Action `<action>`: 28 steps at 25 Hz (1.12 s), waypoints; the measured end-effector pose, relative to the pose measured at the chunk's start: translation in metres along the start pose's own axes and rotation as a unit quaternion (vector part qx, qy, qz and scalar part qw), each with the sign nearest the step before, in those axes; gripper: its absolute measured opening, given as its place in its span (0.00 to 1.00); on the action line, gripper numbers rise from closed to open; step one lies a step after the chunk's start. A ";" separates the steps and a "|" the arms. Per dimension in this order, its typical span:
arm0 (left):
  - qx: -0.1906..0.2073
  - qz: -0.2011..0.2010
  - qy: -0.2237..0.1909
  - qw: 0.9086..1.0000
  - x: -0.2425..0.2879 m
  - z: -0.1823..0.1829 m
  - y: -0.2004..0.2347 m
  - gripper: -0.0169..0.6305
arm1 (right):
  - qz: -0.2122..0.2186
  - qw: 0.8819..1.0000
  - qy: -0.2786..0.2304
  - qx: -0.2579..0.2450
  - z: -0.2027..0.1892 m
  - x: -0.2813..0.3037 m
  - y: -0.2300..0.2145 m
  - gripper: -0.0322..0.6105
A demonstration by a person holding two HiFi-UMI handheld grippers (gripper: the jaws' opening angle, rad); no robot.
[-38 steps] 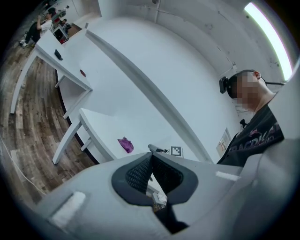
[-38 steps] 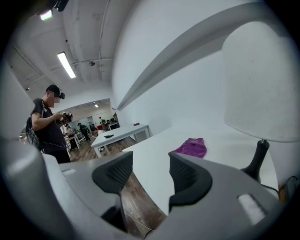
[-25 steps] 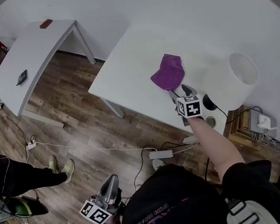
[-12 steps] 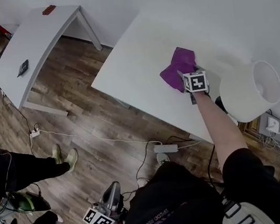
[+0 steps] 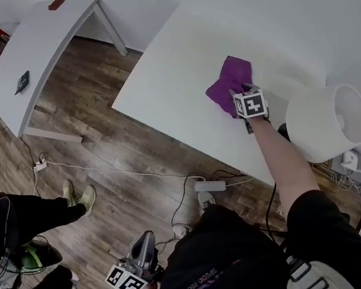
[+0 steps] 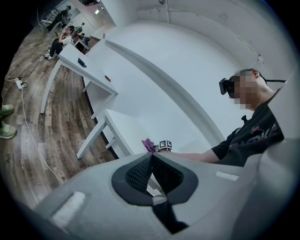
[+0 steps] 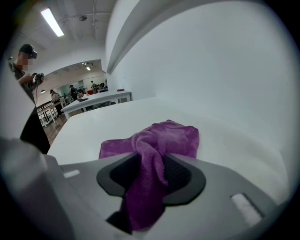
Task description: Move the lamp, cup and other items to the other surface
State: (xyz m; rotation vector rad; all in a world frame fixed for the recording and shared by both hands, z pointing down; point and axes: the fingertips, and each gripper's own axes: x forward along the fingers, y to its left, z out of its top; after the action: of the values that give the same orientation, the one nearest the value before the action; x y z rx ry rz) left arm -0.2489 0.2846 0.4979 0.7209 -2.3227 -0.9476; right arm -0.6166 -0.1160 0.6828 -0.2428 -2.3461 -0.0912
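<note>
So the right gripper (image 5: 238,91) is working on the purple cloth (image 5: 224,78), which is lying crumpled on the white table (image 5: 166,60) near the lamp (image 5: 328,124). Its jaws have just been closing, and in the right gripper view a ridge of the cloth is running up between the pads (image 7: 178,172) and getting pinched from both sides, while the rest is spreading flat on the tabletop ahead. The left gripper (image 5: 142,248) is hanging low by the person's side, jaws together with nothing in them.

I'm guessing this step is grabbing the cloth so it can go over to the other table (image 5: 47,42) across the floor. Since it's only gripping a fold, I'd be squeezing all the way down before lifting, otherwise the fabric is probably sliding right out. Then I'd be lifting straight up so the loose corners are clearing the surface, and steering away from the lampshade, because a soft rag like that is likely draping and swinging. Not spotting any cup from here, by the way
</note>
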 end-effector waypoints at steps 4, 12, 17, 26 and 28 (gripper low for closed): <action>0.002 0.004 -0.002 1.000 -0.003 0.000 -0.001 0.02 | -0.004 1.000 -0.004 -0.022 0.000 0.000 0.006 0.20; 0.008 0.001 -0.021 1.000 -0.016 0.003 -0.001 0.02 | -0.022 0.998 -0.053 -0.029 0.020 -0.026 0.014 0.16; 0.013 -0.019 -0.019 1.000 -0.020 0.003 -0.004 0.02 | -0.016 0.995 -0.090 -0.031 0.041 -0.055 0.028 0.16; 0.028 -0.047 -0.011 0.998 -0.042 0.005 -0.005 0.02 | -0.012 0.988 -0.150 -0.034 0.065 -0.112 0.059 0.16; 0.030 -0.055 -0.007 0.998 -0.048 0.004 -0.007 0.02 | -0.012 0.987 -0.160 -0.034 0.066 -0.127 0.066 0.16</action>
State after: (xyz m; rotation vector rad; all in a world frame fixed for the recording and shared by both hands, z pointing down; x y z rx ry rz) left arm -0.2146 0.3134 0.4778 0.8779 -2.3532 -0.9357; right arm -0.5606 -0.0614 0.5459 -0.2809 -2.6678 -0.1532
